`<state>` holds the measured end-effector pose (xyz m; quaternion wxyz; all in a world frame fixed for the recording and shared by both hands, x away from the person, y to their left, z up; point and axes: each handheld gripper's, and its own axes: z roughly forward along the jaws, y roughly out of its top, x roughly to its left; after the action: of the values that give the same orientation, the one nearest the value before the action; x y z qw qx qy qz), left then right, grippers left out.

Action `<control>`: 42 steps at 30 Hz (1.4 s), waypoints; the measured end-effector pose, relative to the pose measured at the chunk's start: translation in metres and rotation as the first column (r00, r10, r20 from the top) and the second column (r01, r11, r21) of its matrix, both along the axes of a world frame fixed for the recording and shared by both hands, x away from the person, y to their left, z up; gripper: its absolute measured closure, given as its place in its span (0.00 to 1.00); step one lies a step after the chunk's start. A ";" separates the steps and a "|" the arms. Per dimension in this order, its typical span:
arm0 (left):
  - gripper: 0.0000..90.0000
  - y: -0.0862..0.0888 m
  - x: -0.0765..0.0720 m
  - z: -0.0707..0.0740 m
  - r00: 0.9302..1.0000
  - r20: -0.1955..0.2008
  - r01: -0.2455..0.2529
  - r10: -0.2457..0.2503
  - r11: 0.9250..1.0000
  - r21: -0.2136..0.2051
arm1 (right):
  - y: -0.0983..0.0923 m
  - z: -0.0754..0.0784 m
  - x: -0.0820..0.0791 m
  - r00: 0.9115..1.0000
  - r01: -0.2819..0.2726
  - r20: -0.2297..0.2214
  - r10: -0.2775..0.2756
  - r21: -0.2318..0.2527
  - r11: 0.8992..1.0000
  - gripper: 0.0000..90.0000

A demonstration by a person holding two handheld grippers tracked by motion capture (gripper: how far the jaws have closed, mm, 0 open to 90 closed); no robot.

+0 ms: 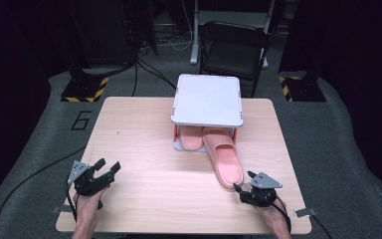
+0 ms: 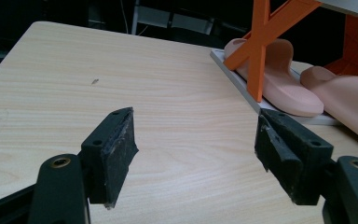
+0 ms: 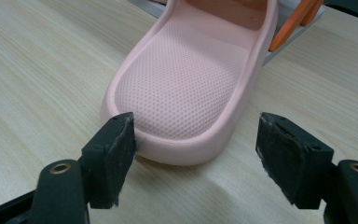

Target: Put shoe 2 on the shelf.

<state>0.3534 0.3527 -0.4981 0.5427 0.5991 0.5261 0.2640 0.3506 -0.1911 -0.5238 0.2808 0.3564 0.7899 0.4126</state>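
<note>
Across the middle of the high view spreads a pale wooden table, rectangular and light-grained. Toward its twelve o'clock edge stands a small two-tier rack with a flat white top on orange X-braced legs. On the rack's white bottom shelf lies one pink foam slipper, fully tucked under the top. A second pink foam slipper lies just beside it, toe under the rack and heel reaching out over the table toward five o'clock. At five o'clock the right gripper sits just off that heel, jaws spread wide with the heel rim between them, the left pad almost touching it. At seven o'clock the left gripper is held over bare wood, its jaws likewise apart and empty.
</note>
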 end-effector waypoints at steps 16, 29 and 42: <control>0.32 0.002 0.000 0.000 1.000 0.003 -0.009 0.009 1.000 -0.016 | 0.019 0.009 0.013 0.999 -0.002 0.048 0.001 0.015 1.000 0.31; 0.32 0.002 0.000 0.000 1.000 0.001 -0.012 0.012 1.000 -0.019 | 0.020 -0.001 0.011 0.999 -0.026 0.036 0.029 -0.104 0.994 0.30; 0.32 0.006 -0.001 0.001 1.000 0.010 -0.020 0.021 0.999 -0.033 | 0.050 0.010 0.048 0.997 0.050 0.064 -0.047 -0.043 0.998 0.31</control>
<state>0.3528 0.3582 -0.4975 0.5523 0.5835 0.5338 0.2639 0.3981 -0.1411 -0.5137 0.3232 0.3560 0.7808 0.3989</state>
